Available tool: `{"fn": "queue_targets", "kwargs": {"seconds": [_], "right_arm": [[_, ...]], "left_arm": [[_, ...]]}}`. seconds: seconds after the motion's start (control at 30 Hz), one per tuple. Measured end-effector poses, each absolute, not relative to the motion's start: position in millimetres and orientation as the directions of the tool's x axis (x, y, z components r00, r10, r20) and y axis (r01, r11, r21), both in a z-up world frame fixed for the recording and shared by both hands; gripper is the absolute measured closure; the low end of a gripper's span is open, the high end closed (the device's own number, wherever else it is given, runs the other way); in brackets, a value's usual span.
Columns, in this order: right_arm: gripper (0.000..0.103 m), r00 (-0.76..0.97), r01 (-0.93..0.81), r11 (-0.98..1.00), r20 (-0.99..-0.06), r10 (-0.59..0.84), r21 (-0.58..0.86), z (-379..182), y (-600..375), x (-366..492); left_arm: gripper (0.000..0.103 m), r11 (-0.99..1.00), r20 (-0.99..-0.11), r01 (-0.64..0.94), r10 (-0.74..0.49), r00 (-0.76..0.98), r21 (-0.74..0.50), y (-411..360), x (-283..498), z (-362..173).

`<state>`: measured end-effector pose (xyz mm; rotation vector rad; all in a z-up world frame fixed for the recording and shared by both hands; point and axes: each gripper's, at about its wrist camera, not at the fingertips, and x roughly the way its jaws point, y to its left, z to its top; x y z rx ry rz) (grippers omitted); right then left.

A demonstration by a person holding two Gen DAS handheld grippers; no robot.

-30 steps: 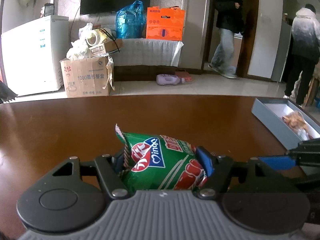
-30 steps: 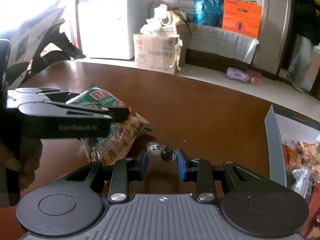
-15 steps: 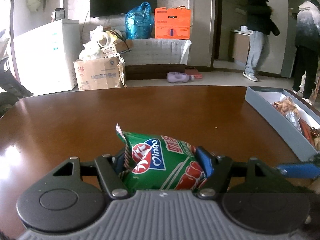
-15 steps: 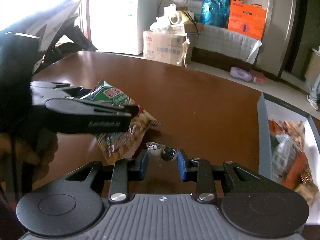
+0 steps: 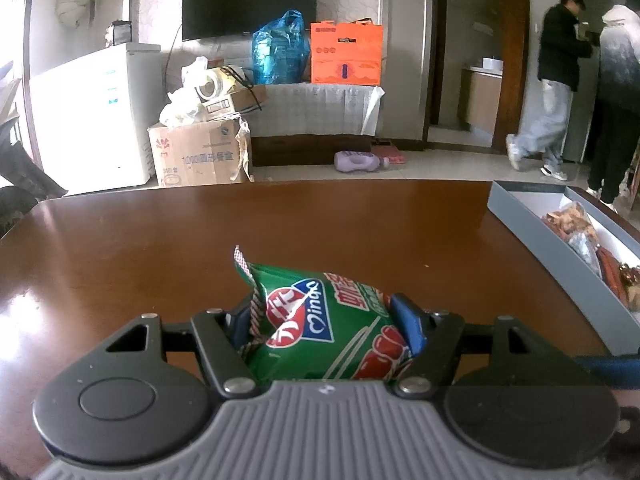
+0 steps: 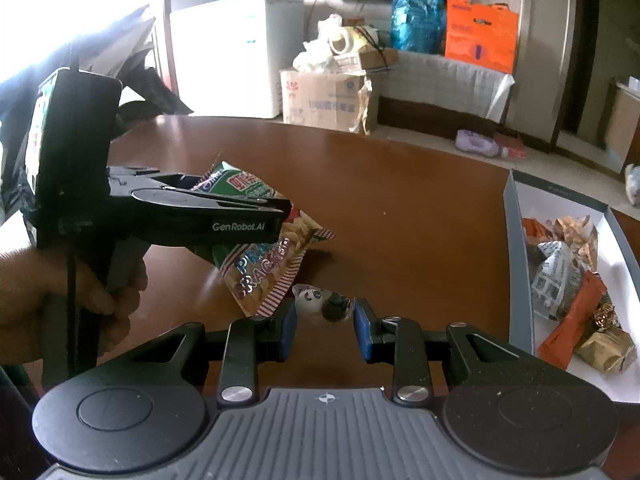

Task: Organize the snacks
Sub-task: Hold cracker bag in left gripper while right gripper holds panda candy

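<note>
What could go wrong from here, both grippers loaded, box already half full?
1. The right gripper pinches the small panda-print candy only at its wrapper ends; it could slip out.
2. The green cracker bag hangs well past the left gripper and may snag the grey box wall.
3. Snacks already crowd the box's near end, so drops may pile up.

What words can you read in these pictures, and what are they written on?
"GenRobot.AI": side of the left claw.
"PRAWN CRACKER": partly creased, on the green snack bag that claw holds.
"Qinqo", roughly: the bag's front logo; its Chinese characters are too small to read.
"1000" plus Chinese characters: cardboard box on the floor.
Orange bag print, box snack wrappers, panda candy letters: too blurred to read.
</note>
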<state>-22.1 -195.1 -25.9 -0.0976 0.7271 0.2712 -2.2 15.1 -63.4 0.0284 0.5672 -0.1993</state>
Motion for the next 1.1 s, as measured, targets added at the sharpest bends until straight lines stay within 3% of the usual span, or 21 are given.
{"fn": "queue_targets", "kwargs": {"seconds": [1.1], "right_arm": [[0.071,0.709,-0.277,0.961,-0.671,0.218,0.021,-32.9,-199.9,-19.8]], "left_arm": [[0.036,0.987,-0.53,0.151,-0.154,0.834,-0.049,14.4,4.2,-58.5]]}}
